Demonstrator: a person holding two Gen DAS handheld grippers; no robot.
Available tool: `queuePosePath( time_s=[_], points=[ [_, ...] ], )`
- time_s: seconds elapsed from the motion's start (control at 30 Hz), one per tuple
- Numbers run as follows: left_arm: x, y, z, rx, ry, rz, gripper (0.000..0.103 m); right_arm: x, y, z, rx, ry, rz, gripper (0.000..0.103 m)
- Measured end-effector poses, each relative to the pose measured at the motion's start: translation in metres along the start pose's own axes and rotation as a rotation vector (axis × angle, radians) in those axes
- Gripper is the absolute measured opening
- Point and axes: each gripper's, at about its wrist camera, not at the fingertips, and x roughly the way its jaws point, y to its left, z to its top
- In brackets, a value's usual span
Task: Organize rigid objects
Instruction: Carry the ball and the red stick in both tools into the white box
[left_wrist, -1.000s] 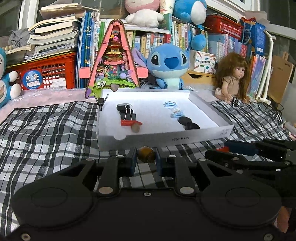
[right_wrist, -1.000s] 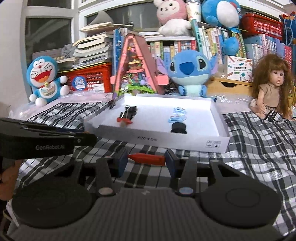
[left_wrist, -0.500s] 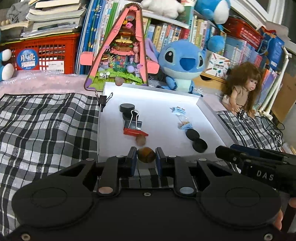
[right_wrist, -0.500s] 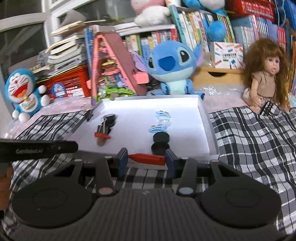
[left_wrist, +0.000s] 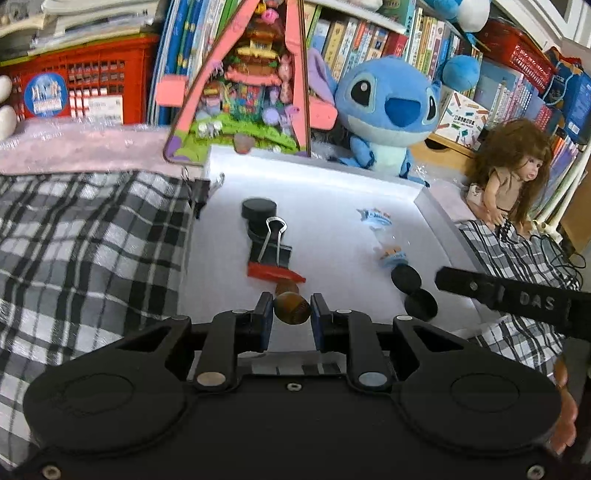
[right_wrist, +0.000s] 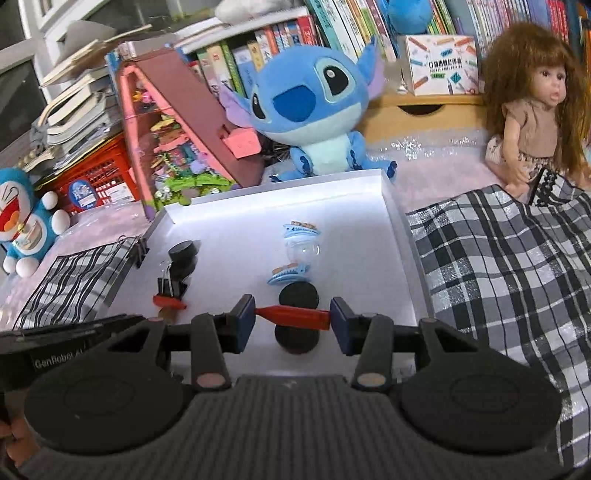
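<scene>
Left gripper (left_wrist: 291, 317) jaws nearly shut w/ grip, right gripper (right_wrist: 292, 318) jaws half-wide, gripping, both angled down.

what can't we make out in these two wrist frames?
- Left wrist: the brown object in the left gripper is small; what it is stays unclear.
- Left wrist: the second brown piece behind it is mostly hidden by that object.
- Right wrist: the lower black disc is partly covered by the red piece clamped in the right gripper.
- Right wrist: the tray's near rim is hidden by the gripper body.
</scene>
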Motion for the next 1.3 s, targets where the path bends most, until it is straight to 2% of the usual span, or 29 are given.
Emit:
queuePosePath(
  time_s=[0.17,0.83,1.1,1.17,1.3],
  points=[
    [0.005,-0.005,-0.005,0.036,0.014,0.018,0.02,0.012,0.0,0.003,-0.018,0.018,-0.017,0.051],
    [0.01,-0.002,-0.008,0.032,0.025,0.017,0.021,0.027,0.013,-0.006,-0.095,0.142,-0.018,0.053],
    [0.01,-0.004,-0.01,0.041,0.009,0.029,0.021,0.031,0.014,-0.008,-0.099,0.155,-0.025,0.053],
    [0.01,-0.003,-0.01,0.037,0.006,0.028,0.022,0.03,0.014,-0.008,-0.095,0.152,-0.023,0.061],
    [0.009,-0.004,-0.01,0.029,0.005,0.021,0.029,0.029,0.013,-0.008,-0.086,0.146,-0.013,0.064]
  ],
)
